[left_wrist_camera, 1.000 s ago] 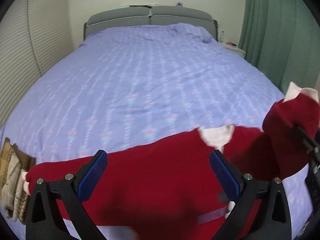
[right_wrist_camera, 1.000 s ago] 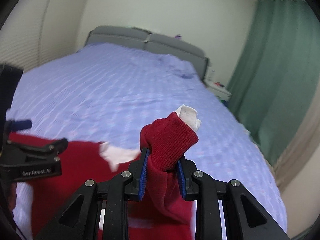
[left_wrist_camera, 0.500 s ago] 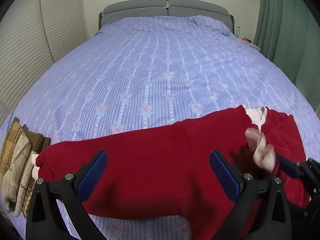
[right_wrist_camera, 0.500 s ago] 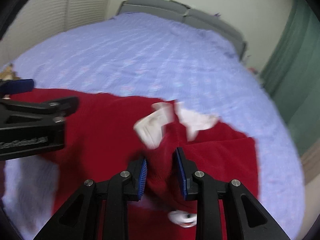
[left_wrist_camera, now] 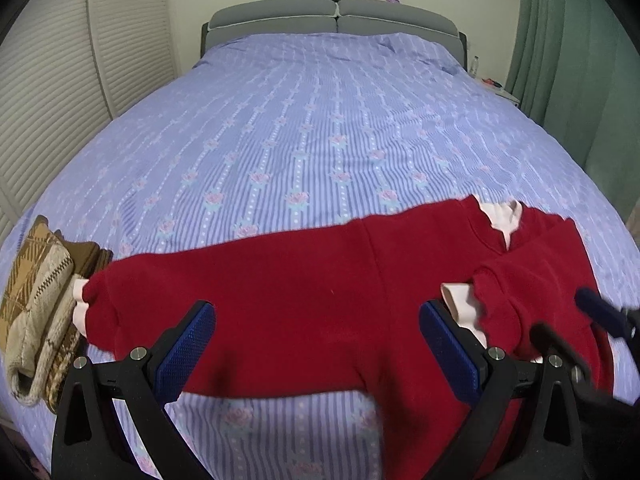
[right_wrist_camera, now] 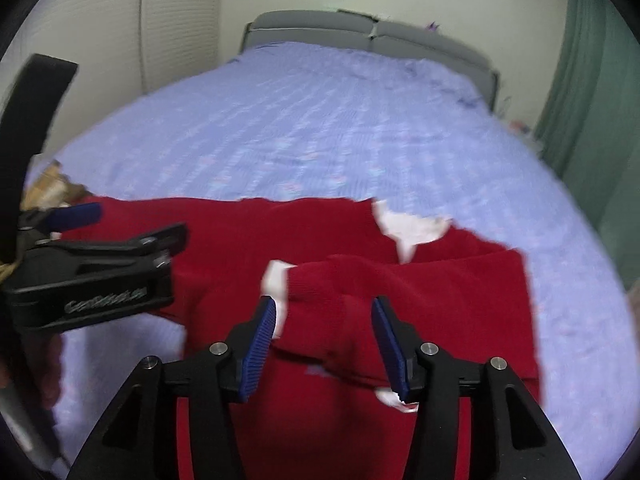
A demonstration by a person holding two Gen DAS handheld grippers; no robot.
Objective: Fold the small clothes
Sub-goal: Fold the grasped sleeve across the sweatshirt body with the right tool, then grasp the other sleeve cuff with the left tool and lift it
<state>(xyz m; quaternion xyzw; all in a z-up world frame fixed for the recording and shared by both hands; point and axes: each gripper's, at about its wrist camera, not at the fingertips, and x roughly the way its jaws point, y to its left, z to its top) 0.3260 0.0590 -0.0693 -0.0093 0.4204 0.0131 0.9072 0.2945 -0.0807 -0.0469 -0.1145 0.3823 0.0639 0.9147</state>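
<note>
A small red sweater (left_wrist_camera: 312, 292) with a pale pink collar (left_wrist_camera: 502, 216) lies flat on the bed. Its right sleeve (left_wrist_camera: 504, 304) is folded across the body, its pale cuff pointing left. Its left sleeve (left_wrist_camera: 100, 300) stretches out to the left. My left gripper (left_wrist_camera: 320, 348) is open and empty, just above the sweater's body. My right gripper (right_wrist_camera: 326, 340) is open, its pads either side of the folded sleeve (right_wrist_camera: 340, 288), not gripping it. It also shows at the right edge of the left wrist view (left_wrist_camera: 588, 324).
A folded brown and cream knit (left_wrist_camera: 36, 300) lies at the bed's left edge, touching the red sleeve's cuff. The purple striped bedspread (left_wrist_camera: 320, 140) runs to a grey headboard (left_wrist_camera: 332, 16). Green curtains (left_wrist_camera: 580, 60) hang at the right, slatted doors at the left.
My right gripper carried the right sleeve down and left across the sweater's body, then opened and let it go. The left gripper stayed open over the sweater.
</note>
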